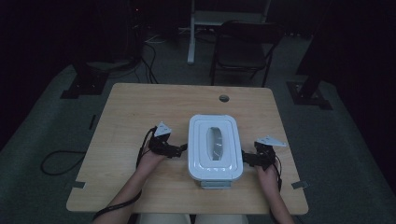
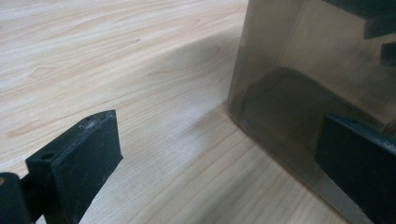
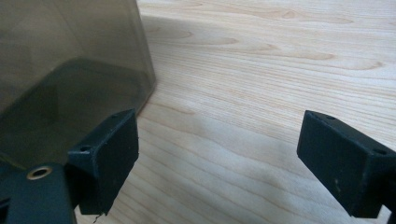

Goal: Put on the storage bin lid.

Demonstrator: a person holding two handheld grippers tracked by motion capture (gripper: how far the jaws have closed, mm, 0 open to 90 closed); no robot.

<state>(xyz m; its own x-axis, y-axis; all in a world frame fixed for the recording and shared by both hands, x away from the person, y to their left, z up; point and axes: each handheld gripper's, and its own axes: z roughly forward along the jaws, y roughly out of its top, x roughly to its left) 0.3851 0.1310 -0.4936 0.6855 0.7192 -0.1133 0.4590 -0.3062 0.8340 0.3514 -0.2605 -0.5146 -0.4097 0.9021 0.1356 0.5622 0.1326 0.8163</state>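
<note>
A rectangular box with a white lid (image 1: 215,147) and a clear oval window stands on the wooden table (image 1: 140,107), near its front edge. My left gripper (image 1: 183,148) lies at the box's left side, pointing at it. In the left gripper view this gripper (image 2: 219,135) is open, and the box's smoky translucent wall (image 2: 289,70) stands just ahead near the right jaw. My right gripper (image 1: 246,158) sits at the box's right side. In the right gripper view it (image 3: 217,130) is open, with the box wall (image 3: 70,56) beside the left jaw and bare wood between the jaws.
A round cable hole (image 1: 224,98) sits near the table's far edge. Behind the table stands a dark folding chair (image 1: 243,46). Cables (image 1: 60,161) loop on the floor to the left. Bare wood lies on both sides of the box.
</note>
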